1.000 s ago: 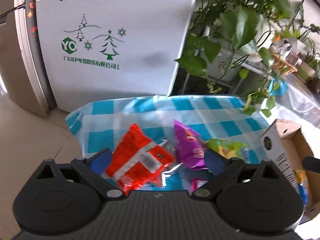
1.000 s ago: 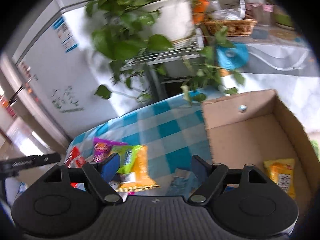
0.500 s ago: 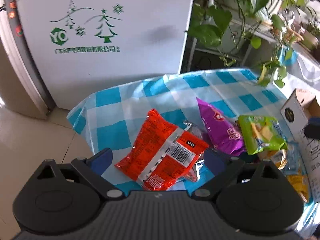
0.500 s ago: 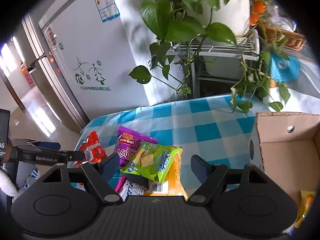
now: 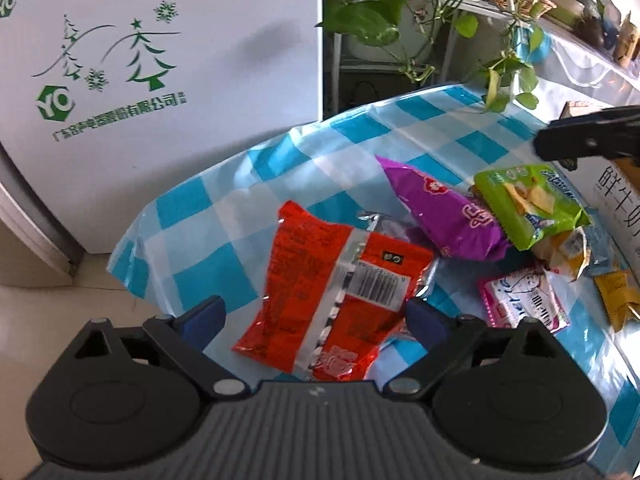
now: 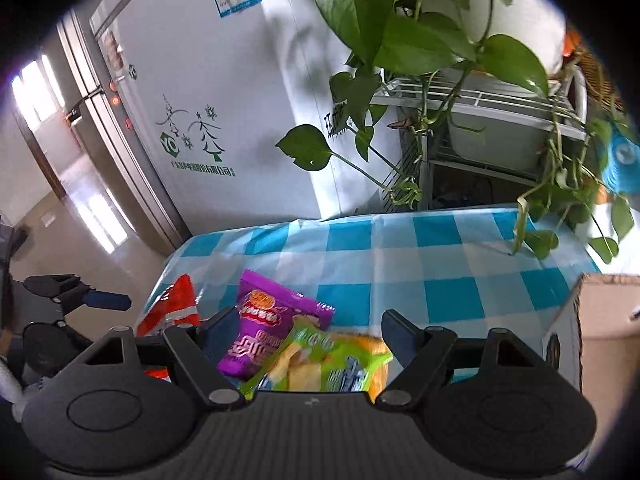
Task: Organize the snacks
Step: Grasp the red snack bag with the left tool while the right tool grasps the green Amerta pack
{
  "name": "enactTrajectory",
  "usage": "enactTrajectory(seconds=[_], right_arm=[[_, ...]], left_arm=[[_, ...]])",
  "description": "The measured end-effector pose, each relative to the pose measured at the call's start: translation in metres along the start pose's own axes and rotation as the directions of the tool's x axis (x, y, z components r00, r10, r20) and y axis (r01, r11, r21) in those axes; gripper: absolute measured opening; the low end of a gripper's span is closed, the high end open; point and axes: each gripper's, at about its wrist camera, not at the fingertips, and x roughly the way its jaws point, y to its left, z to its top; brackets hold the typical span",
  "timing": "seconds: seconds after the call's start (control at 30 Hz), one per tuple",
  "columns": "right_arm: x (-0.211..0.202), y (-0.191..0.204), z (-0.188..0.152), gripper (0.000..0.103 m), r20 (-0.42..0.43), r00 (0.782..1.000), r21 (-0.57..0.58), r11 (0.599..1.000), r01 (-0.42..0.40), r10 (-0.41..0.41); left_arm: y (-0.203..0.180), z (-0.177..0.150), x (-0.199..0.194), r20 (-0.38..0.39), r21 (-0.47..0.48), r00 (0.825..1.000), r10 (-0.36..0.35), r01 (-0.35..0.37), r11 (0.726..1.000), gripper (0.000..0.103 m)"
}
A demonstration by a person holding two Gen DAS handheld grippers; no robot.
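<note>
Several snack packets lie on a blue-checked tablecloth (image 5: pixel 224 216). My left gripper (image 5: pixel 316 316) is open, its jaws on either side of a red packet (image 5: pixel 336 280) just below it. A purple packet (image 5: pixel 444 212), a green packet (image 5: pixel 528 204), a pink-white packet (image 5: pixel 520 304) and yellow packets (image 5: pixel 616 296) lie to its right. My right gripper (image 6: pixel 308 332) is open above the green packet (image 6: pixel 324 364), with the purple packet (image 6: pixel 264 328) at its left jaw. The red packet (image 6: pixel 172 308) shows further left.
A cardboard box (image 6: pixel 600 328) stands at the table's right edge; it also shows in the left wrist view (image 5: pixel 612 196). A white fridge (image 5: pixel 160 80) stands behind the table. A trailing plant (image 6: pixel 420 40) on a wire rack hangs over the far right corner.
My left gripper has come down closer over the red packet. My right gripper has swung left from the box to over the green and purple packets.
</note>
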Motion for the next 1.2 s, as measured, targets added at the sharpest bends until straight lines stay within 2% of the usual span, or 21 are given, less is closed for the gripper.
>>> enactTrajectory(seconds=[0.2, 0.4, 0.47, 0.63, 0.7, 0.8, 1.07, 1.2], right_arm=[[0.020, -0.002, 0.002, 0.083, -0.035, 0.999, -0.023, 1.000, -0.017, 0.016], [0.030, 0.002, -0.003, 0.083, -0.115, 0.992, -0.088, 0.994, -0.064, 0.054], [0.029, 0.003, -0.007, 0.083, -0.143, 0.988, -0.111, 0.991, -0.073, 0.057], [0.019, 0.009, -0.015, 0.083, -0.204, 0.975, -0.174, 0.977, -0.125, 0.089], [0.015, 0.011, -0.018, 0.083, -0.207, 0.975, -0.209, 0.971, -0.121, 0.077], [0.014, 0.014, -0.020, 0.083, -0.205, 0.978, -0.239, 0.966, -0.097, 0.047], [0.024, 0.026, -0.023, 0.083, -0.187, 0.982, -0.323, 0.945, -0.044, -0.019], [0.029, 0.032, -0.027, 0.082, -0.186, 0.981, -0.361, 0.932, -0.026, -0.045]], left_arm=[[-0.007, 0.004, 0.013, -0.020, 0.025, 1.000, -0.012, 0.013, 1.000, 0.096], [-0.015, 0.004, 0.017, -0.030, 0.065, 0.999, -0.020, 0.022, 0.998, 0.094], [-0.016, 0.004, 0.016, -0.042, 0.059, 0.998, -0.042, 0.044, 0.997, 0.089], [-0.019, 0.004, 0.011, -0.058, 0.037, 0.993, -0.102, 0.104, 0.994, 0.088], [-0.024, 0.004, 0.009, -0.063, 0.045, 0.991, -0.118, 0.121, 0.992, 0.088], [-0.029, 0.004, 0.008, -0.065, 0.088, 0.993, -0.102, 0.107, 0.990, 0.088], [-0.028, 0.001, 0.009, -0.069, 0.119, 0.992, -0.104, 0.112, 0.987, 0.090], [-0.035, -0.003, 0.013, -0.080, 0.172, 0.994, -0.078, 0.091, 0.981, 0.092]])
